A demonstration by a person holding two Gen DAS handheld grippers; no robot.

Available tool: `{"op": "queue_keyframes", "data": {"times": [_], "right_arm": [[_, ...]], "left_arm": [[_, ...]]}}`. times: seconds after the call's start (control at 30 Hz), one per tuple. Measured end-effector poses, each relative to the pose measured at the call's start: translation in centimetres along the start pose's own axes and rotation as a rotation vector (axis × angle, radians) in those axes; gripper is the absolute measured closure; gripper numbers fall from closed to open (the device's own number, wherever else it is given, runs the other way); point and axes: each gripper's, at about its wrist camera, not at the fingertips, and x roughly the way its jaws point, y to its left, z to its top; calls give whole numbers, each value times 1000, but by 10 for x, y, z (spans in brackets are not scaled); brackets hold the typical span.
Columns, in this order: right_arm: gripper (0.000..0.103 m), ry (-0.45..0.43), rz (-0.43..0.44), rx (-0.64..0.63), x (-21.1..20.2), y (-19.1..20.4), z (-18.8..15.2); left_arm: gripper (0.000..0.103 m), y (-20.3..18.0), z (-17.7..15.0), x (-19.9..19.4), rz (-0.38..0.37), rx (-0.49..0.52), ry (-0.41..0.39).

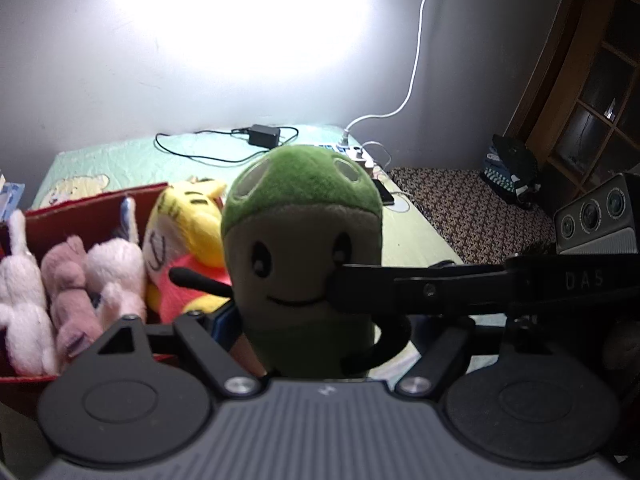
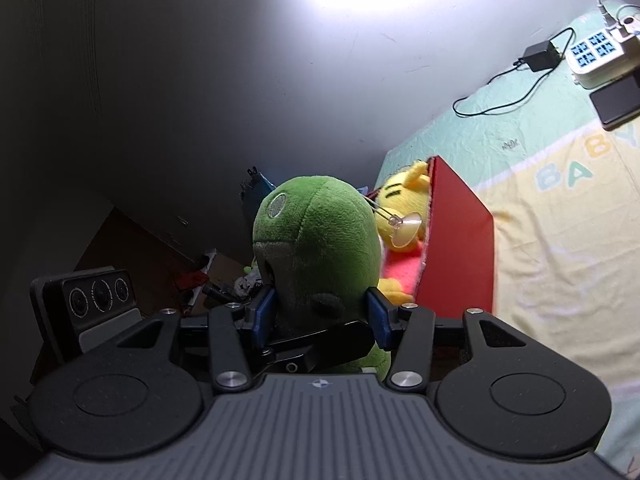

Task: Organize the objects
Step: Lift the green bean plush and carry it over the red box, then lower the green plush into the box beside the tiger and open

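A green and beige plush toy (image 1: 300, 248) with a smiling face fills the middle of the left wrist view, upright, just right of a red box (image 1: 80, 208). Both grippers hold it. My left gripper (image 1: 304, 320) is shut on its lower body; only the blue left pad (image 1: 224, 320) shows. My right gripper (image 2: 322, 314) is shut on the same toy (image 2: 316, 248), with blue pads on either side of its body. Its fingers reach across the left wrist view from the right. A clear suction cup (image 2: 406, 230) hangs from the toy's head.
The red box (image 2: 456, 240) holds a yellow plush (image 1: 188, 236) and white and pink plush animals (image 1: 72, 292). It stands on a bed with a pale green and yellow sheet (image 2: 560, 240). A black adapter (image 1: 264, 135), a white power strip (image 2: 600, 52) and a phone (image 1: 384, 194) lie further back.
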Motion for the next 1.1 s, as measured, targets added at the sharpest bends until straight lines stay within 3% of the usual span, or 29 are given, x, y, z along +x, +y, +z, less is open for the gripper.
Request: {"op": "queue_keyframes", "data": {"times": [0.27,0.43,0.6,0.83,1.1], "right_arm": [[52,-47,8,-82,52,43,5],[51,-75,-4,-65,84,48,9],[52,-88,-70,-33,109,36,7],[53,-58,-319,-66,144,22,-5],[54,16,-256,10,165,22,-7]], "left_arm": [[24,57,13,-35,15,-11,-73],[23,89,19,-32,2,-30,-96],[22,120,19,-7,-27,-63,-46],[23,145,4,33,-29,-57,57],[20,163,-9,32,-30,-69,80]]}}
